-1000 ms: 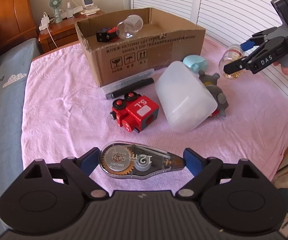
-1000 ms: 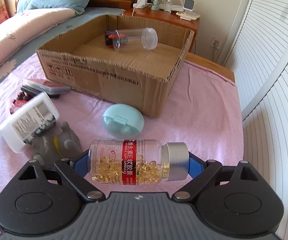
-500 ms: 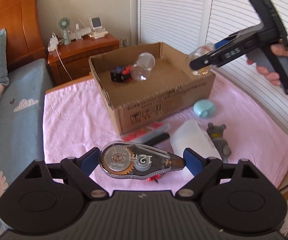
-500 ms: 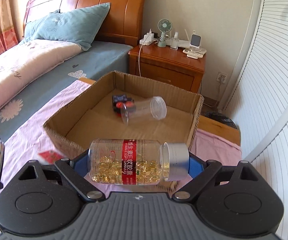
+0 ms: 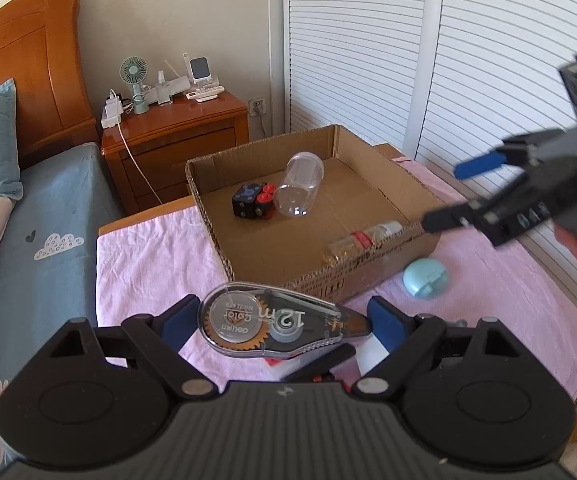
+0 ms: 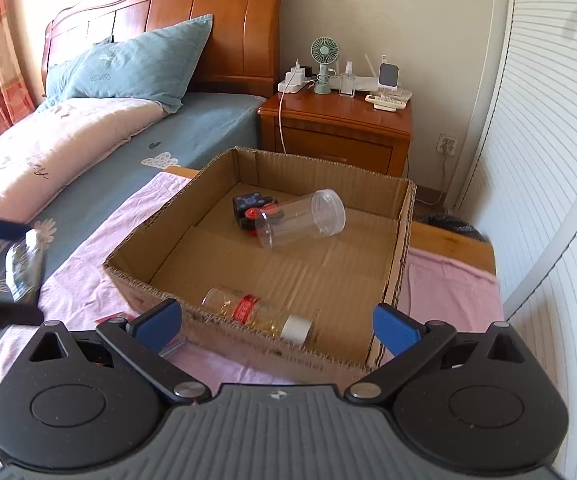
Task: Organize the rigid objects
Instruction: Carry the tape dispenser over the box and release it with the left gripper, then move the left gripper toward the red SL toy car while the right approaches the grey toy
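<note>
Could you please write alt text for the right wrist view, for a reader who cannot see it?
The right gripper hangs open and empty over the near wall of a cardboard box, its jaws just opened. A capsule bottle lies inside the box with a clear jar and a black and red toy. The box sits on a pink cloth beside a bed.

Correction tape dispenser (image 5: 276, 326): mirror-reversed print seen through the clear shell, a large "12m" and on the round reel "Color" and "deli".
Cardboard box (image 5: 352, 276): dark printed lines along the outer front wall, too small to read.
Capsule bottle (image 6: 258, 312): red label band with pale characters, not legible.
Blue pillow (image 6: 128, 66): one faint pale word, unreadable.
</note>
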A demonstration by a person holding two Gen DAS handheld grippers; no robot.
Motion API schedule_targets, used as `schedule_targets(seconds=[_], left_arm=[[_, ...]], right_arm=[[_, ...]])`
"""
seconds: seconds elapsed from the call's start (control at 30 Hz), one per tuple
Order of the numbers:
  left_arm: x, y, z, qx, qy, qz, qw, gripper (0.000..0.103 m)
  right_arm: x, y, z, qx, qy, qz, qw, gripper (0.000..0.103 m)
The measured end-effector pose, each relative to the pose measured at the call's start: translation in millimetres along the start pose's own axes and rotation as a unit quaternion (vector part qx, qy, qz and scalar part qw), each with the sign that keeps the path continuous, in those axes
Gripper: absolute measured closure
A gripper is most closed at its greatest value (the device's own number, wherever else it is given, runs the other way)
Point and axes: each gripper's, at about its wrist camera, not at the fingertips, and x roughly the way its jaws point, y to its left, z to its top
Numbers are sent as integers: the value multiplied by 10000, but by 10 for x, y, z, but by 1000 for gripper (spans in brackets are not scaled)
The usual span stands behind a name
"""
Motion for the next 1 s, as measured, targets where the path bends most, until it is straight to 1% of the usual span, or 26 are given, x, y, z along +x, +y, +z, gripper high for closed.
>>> schedule_targets(seconds=[0.13,0.3,0.37,0.47,0.57,0.67,0.83,1.0], left_arm=[[155,-48,224,28,10,-22,10000,14],[536,-105,451,140,172,-27,9997,14],[695,-102,483,112,295,-21,9995,14],[879,-107,480,98,416,11,9991,14],[985,-77,465,-38,452,107,9989,13],[1003,-27,468,-149,449,303,9984,8],[852,9,453,-209,388,427,9981,8],[617,0,400,-316,392,538,9973,6]], right_arm=[[-137,36,-194,100,9,-102,9999,0],[-289,71,-423,256,-47,-311,9992,0],[-343,47,-503,357,-63,-402,9985,0],[-404,-18,-591,592,-59,-386,9975,0],[-449,-47,-649,692,-70,-431,9966,0],[-489,-58,-675,743,-127,-506,9959,0],[-478,-74,-678,830,-157,-458,9954,0],[-368,-30,-704,796,-61,-458,9958,0]])
